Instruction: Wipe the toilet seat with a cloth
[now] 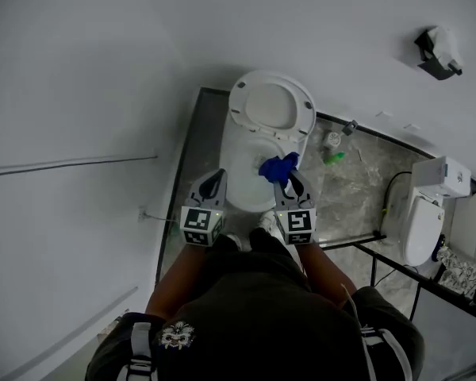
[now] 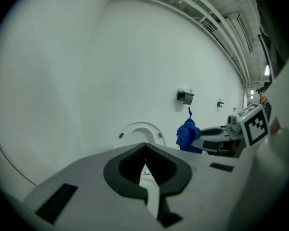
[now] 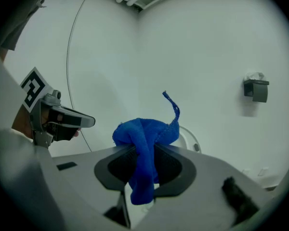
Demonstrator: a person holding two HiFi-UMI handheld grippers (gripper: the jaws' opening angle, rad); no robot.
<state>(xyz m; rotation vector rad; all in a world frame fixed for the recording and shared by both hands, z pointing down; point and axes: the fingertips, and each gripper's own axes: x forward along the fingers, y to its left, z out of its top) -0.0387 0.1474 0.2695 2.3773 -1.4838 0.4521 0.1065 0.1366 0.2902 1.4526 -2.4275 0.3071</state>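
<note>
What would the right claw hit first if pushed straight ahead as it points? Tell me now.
Probably the toilet's raised lid, straight beyond the right claw and the blue cloth it grips; depth is hard to judge.

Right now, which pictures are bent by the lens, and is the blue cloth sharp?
Left gripper view and right gripper view: both strongly bent, with black corners. Right gripper view: the blue cloth is fairly sharp. Head view: even, soft light, no glare on the toilet, less bending.
</note>
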